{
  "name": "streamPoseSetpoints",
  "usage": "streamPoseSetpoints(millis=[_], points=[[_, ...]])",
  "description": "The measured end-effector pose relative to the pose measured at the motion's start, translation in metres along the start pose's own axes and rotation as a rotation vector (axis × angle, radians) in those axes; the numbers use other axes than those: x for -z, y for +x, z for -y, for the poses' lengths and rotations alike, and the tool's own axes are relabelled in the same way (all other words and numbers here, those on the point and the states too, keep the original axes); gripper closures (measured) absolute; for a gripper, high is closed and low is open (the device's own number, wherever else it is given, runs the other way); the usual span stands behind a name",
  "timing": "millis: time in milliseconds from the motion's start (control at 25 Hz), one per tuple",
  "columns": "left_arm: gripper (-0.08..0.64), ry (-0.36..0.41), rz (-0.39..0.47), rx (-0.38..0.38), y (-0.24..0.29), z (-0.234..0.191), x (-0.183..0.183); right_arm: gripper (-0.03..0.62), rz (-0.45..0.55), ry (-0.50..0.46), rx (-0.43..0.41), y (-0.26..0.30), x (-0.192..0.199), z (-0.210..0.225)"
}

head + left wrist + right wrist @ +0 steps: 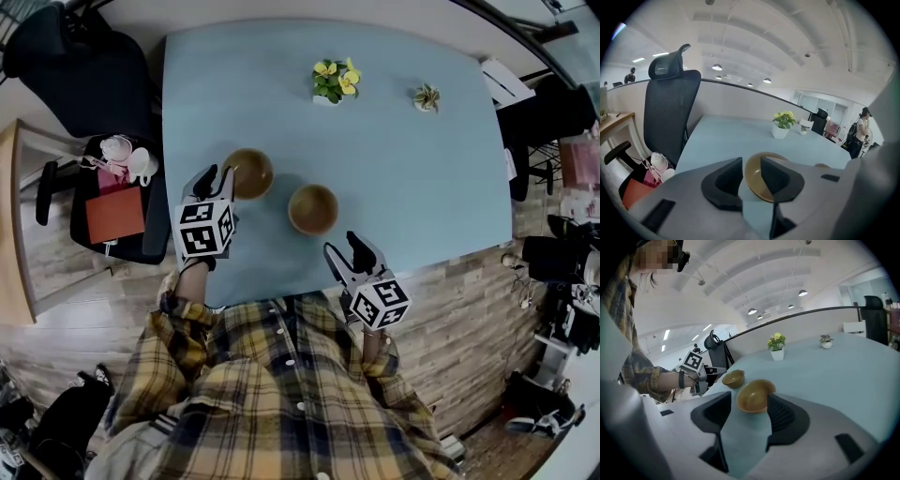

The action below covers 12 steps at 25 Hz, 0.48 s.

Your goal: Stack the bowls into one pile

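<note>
Two brown bowls stand apart on the light blue table (422,178). The left bowl (249,173) (753,183) (734,378) has my left gripper (219,177) (751,169) at its near left rim. The rim sits between the jaws, but a strip of table shows between the left pad and the bowl, so the gripper is open. The right bowl (312,208) (752,397) stands alone, a little beyond my right gripper (342,247) (749,400). That gripper hangs open and empty near the table's front edge, pointing at the right bowl.
A white pot of yellow flowers (334,82) and a small plant (427,97) stand at the table's far side. A black office chair (75,66) and a seat holding cups and a red book (117,202) are left of the table.
</note>
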<state>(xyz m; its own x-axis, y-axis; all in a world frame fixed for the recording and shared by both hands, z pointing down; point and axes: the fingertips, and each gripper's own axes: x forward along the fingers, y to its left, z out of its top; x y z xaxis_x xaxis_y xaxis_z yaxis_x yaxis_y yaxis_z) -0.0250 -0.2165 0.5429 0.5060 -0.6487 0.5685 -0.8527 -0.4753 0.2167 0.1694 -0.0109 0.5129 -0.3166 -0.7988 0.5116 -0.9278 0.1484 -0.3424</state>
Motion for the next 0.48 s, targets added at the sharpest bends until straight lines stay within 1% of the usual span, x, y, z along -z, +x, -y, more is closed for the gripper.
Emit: streamPoseSetpoints(millis=[160,320,400,480], points=[[0.451,0.009,0.021,-0.009,-0.011,0.002,-0.002,0.345,-0.006,-0.012,-0.010,0.002,-0.002,0.000],[0.451,0.009,0.042,-0.008,-0.028,0.010,0.000,0.345,-0.012,-0.045,-0.017,0.005,-0.007,0.004],[0.451,0.015,0.050,-0.002,-0.038,0.013,0.001,0.345,-0.022,-0.074,-0.015,0.009,-0.009,0.004],[0.451,0.021,0.054,0.002,-0.048,0.018,0.005,0.345,-0.045,-0.131,-0.013,0.014,-0.010,0.004]])
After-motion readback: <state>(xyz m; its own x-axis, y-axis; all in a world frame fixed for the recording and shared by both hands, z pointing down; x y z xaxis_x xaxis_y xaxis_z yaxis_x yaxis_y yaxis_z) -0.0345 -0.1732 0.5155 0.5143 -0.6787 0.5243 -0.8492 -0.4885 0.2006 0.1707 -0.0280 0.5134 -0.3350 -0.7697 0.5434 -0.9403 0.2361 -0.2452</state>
